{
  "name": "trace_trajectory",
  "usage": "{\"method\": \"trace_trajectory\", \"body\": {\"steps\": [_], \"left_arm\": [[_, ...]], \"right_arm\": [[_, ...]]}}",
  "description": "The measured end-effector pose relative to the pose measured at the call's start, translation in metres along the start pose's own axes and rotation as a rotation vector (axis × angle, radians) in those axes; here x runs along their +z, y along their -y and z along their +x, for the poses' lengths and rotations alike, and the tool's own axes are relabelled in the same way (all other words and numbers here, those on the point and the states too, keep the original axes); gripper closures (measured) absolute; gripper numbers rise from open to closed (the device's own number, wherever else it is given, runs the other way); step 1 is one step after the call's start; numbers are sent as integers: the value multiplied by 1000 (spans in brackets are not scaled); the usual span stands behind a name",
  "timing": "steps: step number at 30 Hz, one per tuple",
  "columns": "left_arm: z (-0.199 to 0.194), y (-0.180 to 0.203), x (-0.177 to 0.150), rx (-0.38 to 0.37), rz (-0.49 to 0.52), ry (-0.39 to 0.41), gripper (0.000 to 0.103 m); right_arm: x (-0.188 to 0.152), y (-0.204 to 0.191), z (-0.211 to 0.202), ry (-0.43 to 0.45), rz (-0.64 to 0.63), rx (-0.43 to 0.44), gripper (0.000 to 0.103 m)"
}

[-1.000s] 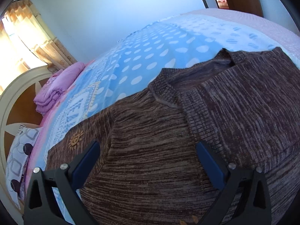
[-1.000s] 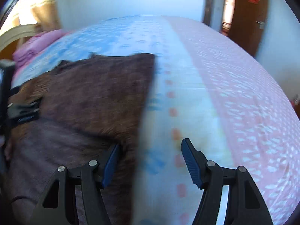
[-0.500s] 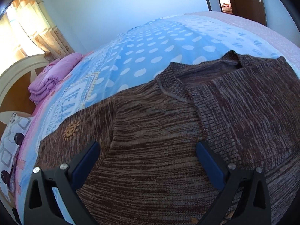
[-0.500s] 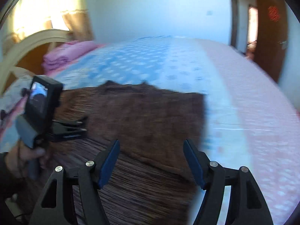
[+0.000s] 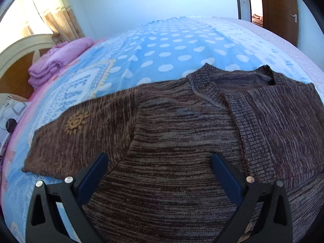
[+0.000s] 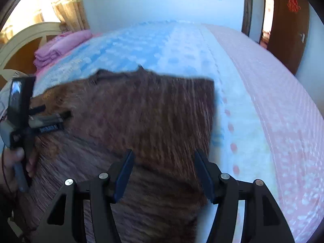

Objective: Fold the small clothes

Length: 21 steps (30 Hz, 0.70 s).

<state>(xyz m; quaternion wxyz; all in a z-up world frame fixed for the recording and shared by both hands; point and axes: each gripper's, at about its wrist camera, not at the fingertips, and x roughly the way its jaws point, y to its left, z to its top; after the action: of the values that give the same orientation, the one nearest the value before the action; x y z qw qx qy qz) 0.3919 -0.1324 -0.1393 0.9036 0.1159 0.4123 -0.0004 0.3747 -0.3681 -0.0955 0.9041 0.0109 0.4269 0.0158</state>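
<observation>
A brown striped knit sweater [image 5: 182, 133] lies flat on the bed, collar [image 5: 232, 79] toward the far side, one sleeve with an orange sun patch [image 5: 76, 122] spread to the left. Its right part is folded over the body. My left gripper [image 5: 160, 172] hovers over the sweater's chest, jaws wide open and empty. In the right wrist view the sweater [image 6: 141, 117] is blurred. My right gripper [image 6: 164, 174] hangs over the folded part near its right edge, jaws closing with only cloth beneath them, not pinched. The left gripper [image 6: 50, 119] shows there at the left, held by a hand [image 6: 12, 162].
The bed cover [image 5: 172, 46] is blue with white dots, pink [image 6: 283, 101] toward the right side. A folded purple blanket [image 5: 58, 60] lies by the cream headboard [image 5: 18, 50]. A patterned pillow [image 5: 10, 117] sits at the left. A brown door [image 6: 289, 26] stands at the far right.
The right gripper swung left from the bed cover over the sweater's folded part and its jaws narrowed. The left gripper's view levelled out, showing more of the left sleeve.
</observation>
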Motion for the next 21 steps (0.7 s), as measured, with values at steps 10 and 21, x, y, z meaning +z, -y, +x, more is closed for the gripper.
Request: {"method": "trace_trajectory", "body": {"steps": [10, 21], "left_arm": [[7, -20, -1, -15, -89, -30, 0], [-20, -50, -16, 40, -88, -13, 0]], "right_arm": [[29, 39, 64, -69, 121, -181, 33], [21, -36, 37, 3, -20, -45, 32]]}}
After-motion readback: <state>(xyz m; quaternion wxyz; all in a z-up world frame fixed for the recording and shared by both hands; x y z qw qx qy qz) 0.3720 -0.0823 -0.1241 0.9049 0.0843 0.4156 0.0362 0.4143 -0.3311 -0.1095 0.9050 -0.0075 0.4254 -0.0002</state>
